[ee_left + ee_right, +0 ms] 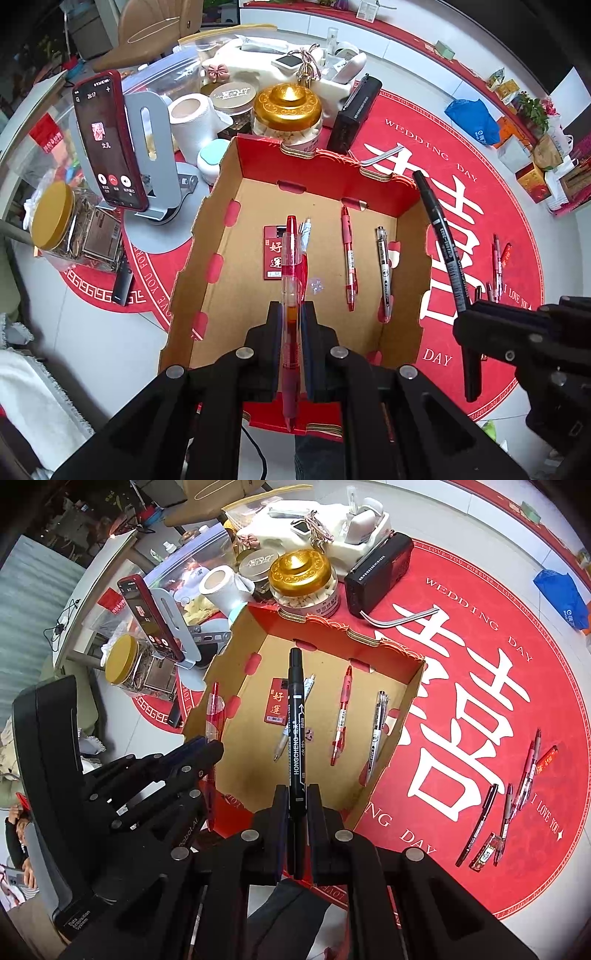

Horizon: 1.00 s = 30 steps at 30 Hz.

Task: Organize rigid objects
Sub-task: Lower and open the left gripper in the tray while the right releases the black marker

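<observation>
My left gripper [291,310] is shut on a red pen [290,258], held above the open cardboard box [317,155]. On the box floor lie a red card [273,254], a pink pen [348,254], a clear pen [384,269] and a white pen [306,230] partly hidden behind the held one. My right gripper [297,794] is shut on a black marker [297,720] over the box's [413,701] near side. In the left wrist view that marker [443,240] stands above the box's right wall. Several loose pens [517,786] lie on the red mat [461,635] to the right.
Behind the box stand a phone on a grey stand [110,147], a paper roll [192,118], a gold-lidded jar [288,107] and a black radio [354,118]. Another jar [55,218] sits at the left. A blue bag [472,118] lies on the tiled floor beyond the mat.
</observation>
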### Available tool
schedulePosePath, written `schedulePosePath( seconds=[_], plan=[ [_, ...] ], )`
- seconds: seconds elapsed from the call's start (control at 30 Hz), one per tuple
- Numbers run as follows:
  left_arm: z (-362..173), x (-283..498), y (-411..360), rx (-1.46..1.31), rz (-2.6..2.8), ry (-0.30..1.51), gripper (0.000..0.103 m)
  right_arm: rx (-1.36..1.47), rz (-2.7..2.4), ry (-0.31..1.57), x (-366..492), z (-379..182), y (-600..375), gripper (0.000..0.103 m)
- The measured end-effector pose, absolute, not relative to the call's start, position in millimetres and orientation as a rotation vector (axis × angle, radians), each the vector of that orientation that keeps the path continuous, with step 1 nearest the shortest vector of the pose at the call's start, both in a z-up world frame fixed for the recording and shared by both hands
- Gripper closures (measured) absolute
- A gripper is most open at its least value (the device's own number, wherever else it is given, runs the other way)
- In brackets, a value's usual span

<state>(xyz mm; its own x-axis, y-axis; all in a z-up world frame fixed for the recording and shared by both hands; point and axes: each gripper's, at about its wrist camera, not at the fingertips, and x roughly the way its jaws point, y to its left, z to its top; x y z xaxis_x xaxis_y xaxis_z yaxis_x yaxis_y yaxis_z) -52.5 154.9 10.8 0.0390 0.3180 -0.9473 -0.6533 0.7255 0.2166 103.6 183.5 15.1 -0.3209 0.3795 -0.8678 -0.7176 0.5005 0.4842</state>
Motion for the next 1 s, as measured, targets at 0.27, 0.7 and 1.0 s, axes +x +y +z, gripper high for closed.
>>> schedulePosePath(
  seconds=[0.27, 0.7, 1.0],
  plan=[
    [-0.4, -51.8, 157.3, -0.322, 0.766, 1.347, 0.093, -0.303, 1.124, 1.555, 106.2, 3.3, 186.6, 0.092],
    [-41.7, -46.5, 173.9, -0.314, 0.781, 1.366, 0.093, -0.263, 1.106, 1.576, 111.9, -46.8, 202.1, 0.092],
    [-79.1, -39.7, 187.1, -0.289, 0.789, 1.382, 0.093, -0.207, 1.067, 1.589, 120.1, -87.9, 210.5, 0.092]
  ],
)
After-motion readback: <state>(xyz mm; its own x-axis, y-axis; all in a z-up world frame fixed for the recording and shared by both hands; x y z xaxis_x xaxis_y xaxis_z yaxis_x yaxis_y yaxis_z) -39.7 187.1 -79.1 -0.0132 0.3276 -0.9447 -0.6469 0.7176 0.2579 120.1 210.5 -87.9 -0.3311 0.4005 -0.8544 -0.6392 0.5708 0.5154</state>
